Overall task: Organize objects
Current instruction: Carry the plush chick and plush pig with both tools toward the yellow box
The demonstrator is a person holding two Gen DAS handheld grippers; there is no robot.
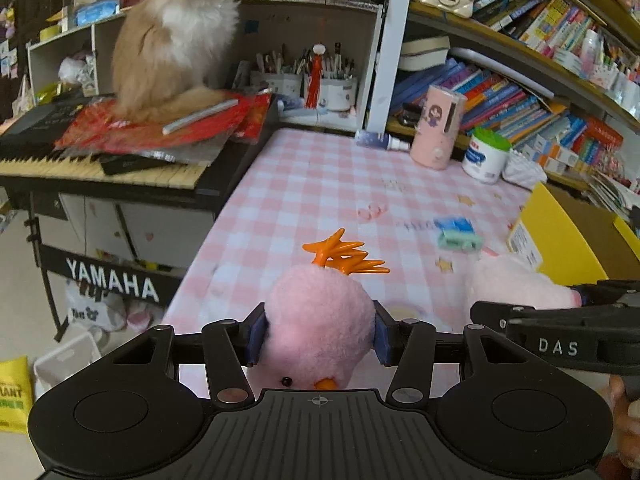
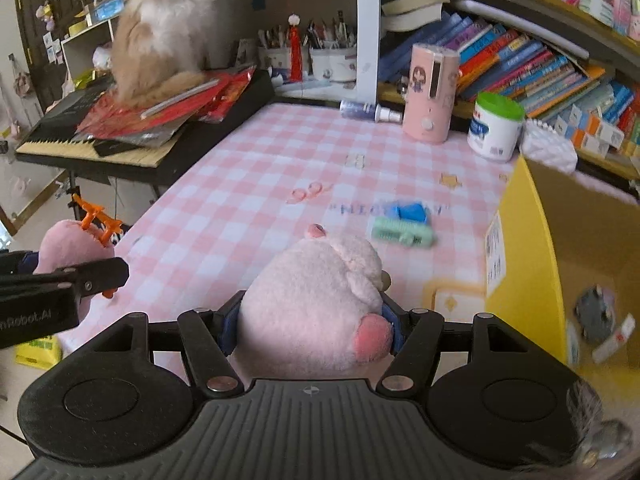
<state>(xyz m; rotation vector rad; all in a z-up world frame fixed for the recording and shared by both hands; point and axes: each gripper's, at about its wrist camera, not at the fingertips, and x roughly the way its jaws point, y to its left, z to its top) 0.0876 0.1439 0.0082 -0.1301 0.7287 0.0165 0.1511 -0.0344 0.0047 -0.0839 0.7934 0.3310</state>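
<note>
The pink plush bird (image 1: 320,332), orange feet up and beak toward the camera, sits clamped between the blue pads of the left gripper (image 1: 318,338), held in the air over the near edge of the pink checked table (image 1: 320,184). Beside it the right gripper (image 2: 310,326) squeezes a pale pink plush pig (image 2: 316,304) the same way, close to the open yellow box (image 2: 524,240) at the table's right edge. The box looks like the place for both toys, so the step would go best if the pig is carried over the box wall first and let go low inside, the bird waiting clear so the two grippers do not knock together. The box's inside is blurred; something grey lies there, but what it is cannot be told. A small green and blue item (image 2: 404,228) on the table is also too smeared to name, and a cat (image 1: 172,40) sits on the keyboard (image 1: 100,168) at the far left corner.
</note>
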